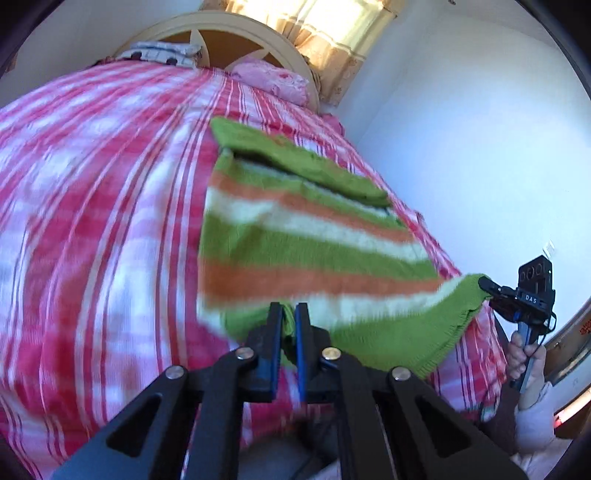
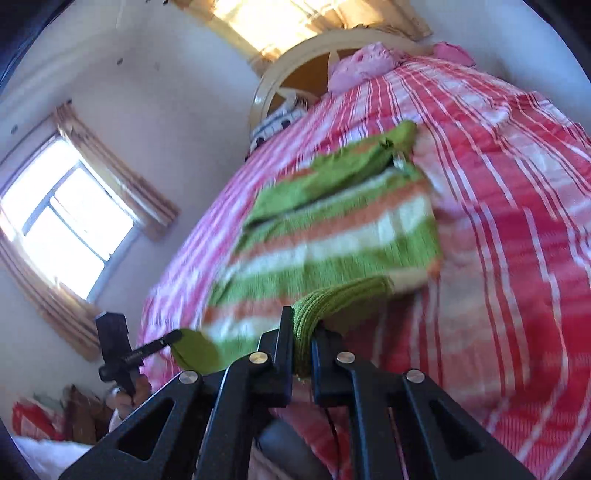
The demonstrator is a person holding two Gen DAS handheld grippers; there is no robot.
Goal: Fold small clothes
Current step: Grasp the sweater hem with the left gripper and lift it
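Note:
A small knitted sweater (image 1: 303,236) with green, orange and white stripes lies on a bed; a green sleeve is folded across its far part. My left gripper (image 1: 290,314) is shut on the sweater's near green hem. My right gripper (image 2: 301,328) is shut on the other near corner of the hem, which bunches between its fingers; the sweater fills that view too (image 2: 332,236). The right gripper also shows in the left wrist view (image 1: 487,286), pinching the raised hem corner. The left gripper shows in the right wrist view (image 2: 177,338), holding the green corner. The hem is lifted off the bed between them.
The bed has a red, pink and white checked cover (image 1: 92,221). A pink pillow (image 1: 273,79) and a cream rounded headboard (image 1: 236,29) are at the far end. A white wall (image 1: 480,147) runs along the bed. Curtained windows (image 2: 62,218) show.

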